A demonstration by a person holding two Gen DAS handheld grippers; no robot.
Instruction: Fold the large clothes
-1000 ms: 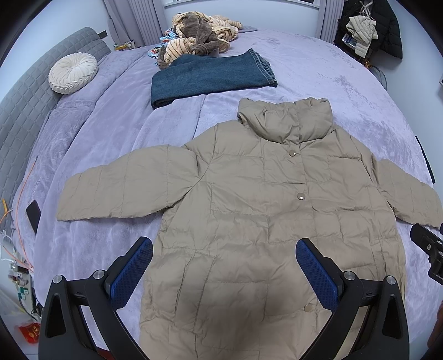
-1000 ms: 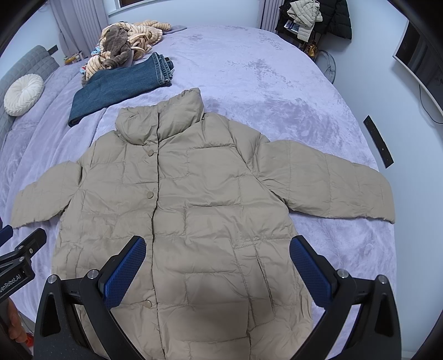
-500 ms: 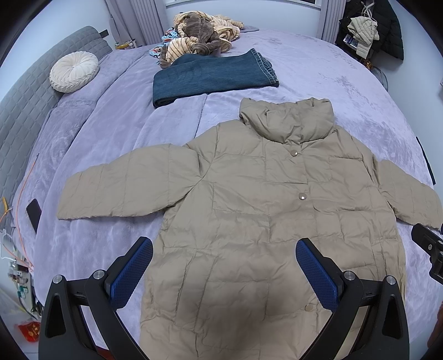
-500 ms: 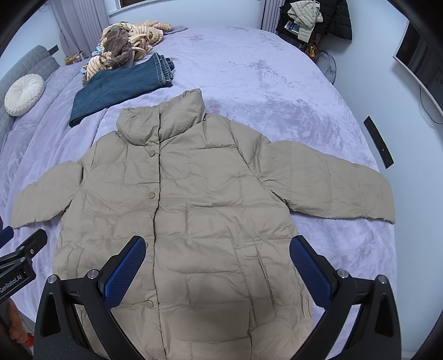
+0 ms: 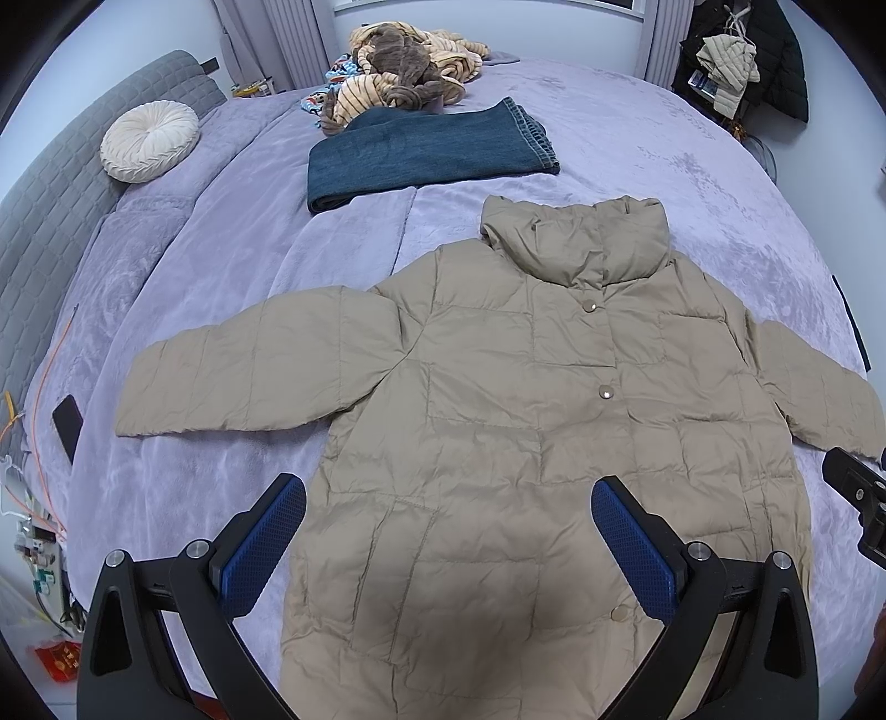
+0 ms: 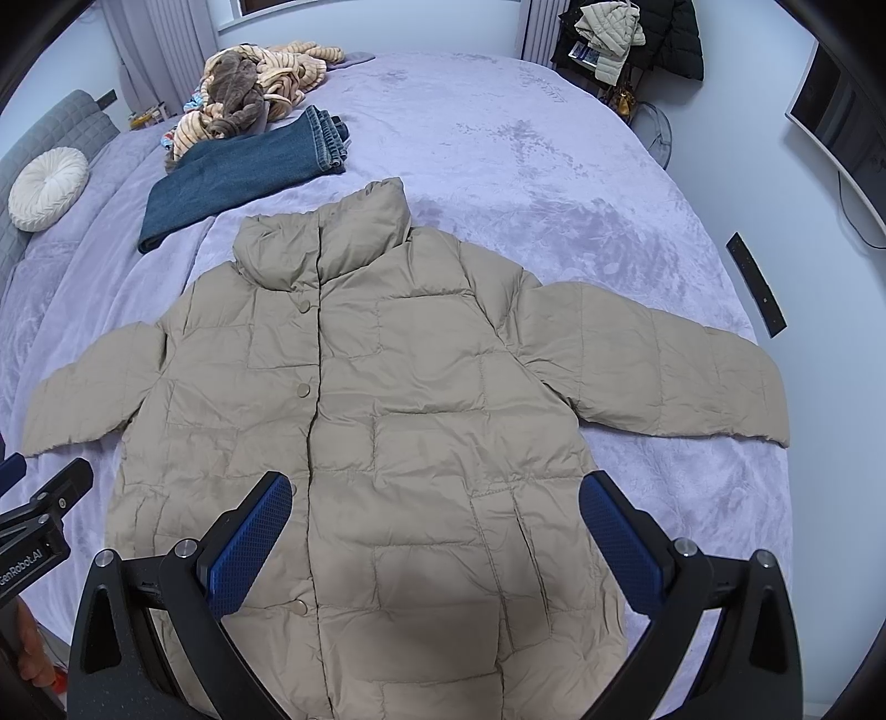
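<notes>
A beige quilted puffer jacket lies flat and face up on the lilac bed, collar away from me, both sleeves spread sideways. It also shows in the right wrist view. My left gripper is open and empty, held above the jacket's lower left part. My right gripper is open and empty, above the jacket's lower right part. Part of the right gripper shows at the right edge of the left wrist view. Part of the left gripper shows at the left edge of the right wrist view.
Folded blue jeans lie beyond the jacket's collar, with a heap of striped and brown clothes behind them. A round white cushion rests by the grey headboard. A phone lies at the bed's left edge. Coats hang at the far right.
</notes>
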